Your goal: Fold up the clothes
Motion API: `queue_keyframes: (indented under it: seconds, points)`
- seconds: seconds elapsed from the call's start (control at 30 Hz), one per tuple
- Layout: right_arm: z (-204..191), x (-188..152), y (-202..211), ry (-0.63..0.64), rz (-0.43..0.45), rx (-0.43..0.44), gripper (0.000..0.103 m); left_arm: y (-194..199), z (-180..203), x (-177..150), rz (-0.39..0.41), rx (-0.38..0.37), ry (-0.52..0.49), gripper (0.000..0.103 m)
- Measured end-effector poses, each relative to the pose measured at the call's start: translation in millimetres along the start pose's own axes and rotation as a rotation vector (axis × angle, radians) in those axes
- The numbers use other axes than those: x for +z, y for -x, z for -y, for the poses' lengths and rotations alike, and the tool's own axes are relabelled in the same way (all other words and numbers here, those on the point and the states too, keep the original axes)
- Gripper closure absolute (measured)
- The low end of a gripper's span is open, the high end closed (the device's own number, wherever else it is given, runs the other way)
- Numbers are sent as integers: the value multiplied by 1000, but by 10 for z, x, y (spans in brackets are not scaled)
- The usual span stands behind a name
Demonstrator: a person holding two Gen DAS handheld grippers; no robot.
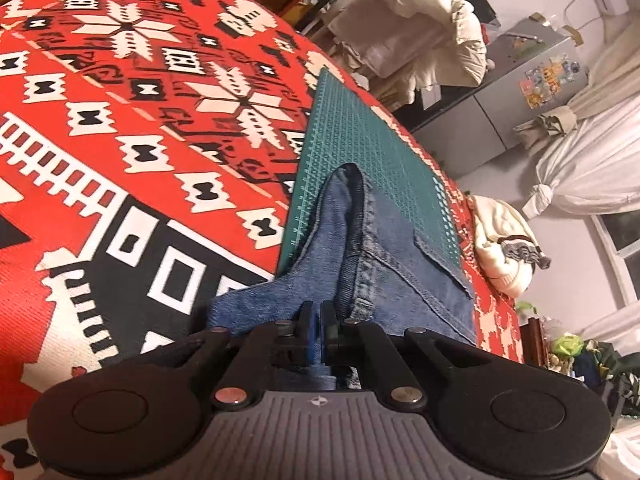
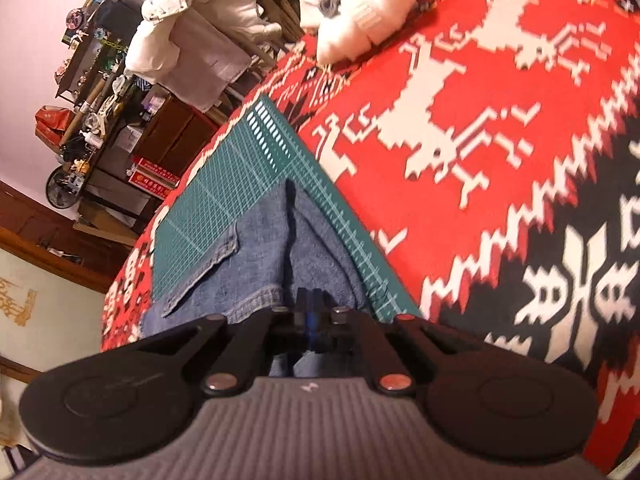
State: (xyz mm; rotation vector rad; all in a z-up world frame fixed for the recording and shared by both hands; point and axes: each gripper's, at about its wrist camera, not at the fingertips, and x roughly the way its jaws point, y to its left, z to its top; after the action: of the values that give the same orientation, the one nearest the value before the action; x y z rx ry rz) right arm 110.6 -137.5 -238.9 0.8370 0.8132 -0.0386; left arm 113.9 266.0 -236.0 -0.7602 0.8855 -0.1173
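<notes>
Blue jeans [image 1: 372, 264] lie stretched over a green cutting mat [image 1: 384, 152] on the red patterned blanket, with a back pocket showing. My left gripper [image 1: 321, 312] is shut on the denim at its near edge, and the cloth runs away from the fingers as a raised fold. In the right wrist view the same jeans [image 2: 260, 256] lie on the mat [image 2: 224, 200]. My right gripper [image 2: 310, 300] is shut on the denim near a hem. The pinched cloth is hidden between each pair of fingers.
A red, white and black blanket [image 1: 120, 128] covers the bed. A white garment pile [image 1: 500, 240] sits at the bed's edge beyond the mat, seen as a white heap [image 2: 352, 8] in the right view. Cluttered shelves [image 2: 100, 92], a draped chair [image 1: 420, 24] and curtains [image 1: 592, 160] stand around the bed.
</notes>
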Motion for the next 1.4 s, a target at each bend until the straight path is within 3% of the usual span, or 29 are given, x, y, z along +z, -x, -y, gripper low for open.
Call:
queue_keyframes:
  seconds: [0.3,0.5,0.63,1.07,1.4]
  points:
    - [-31,24,129,8,66,10,99,87,-49,30,51,7,22,101]
    - [-184,-36,100,65,40,82,96,59,-14,67,74,-71,27,101]
    - [-301,-81,97,130,37,92,96,-30,1,92,72,-19,6,101]
    - [-91,-55,4,41,0,15,95,105,-60,-13,22,75,30,100]
    - [-83,-43,9,41,-7,16,95,227,264,-42,-7,244,-192,100]
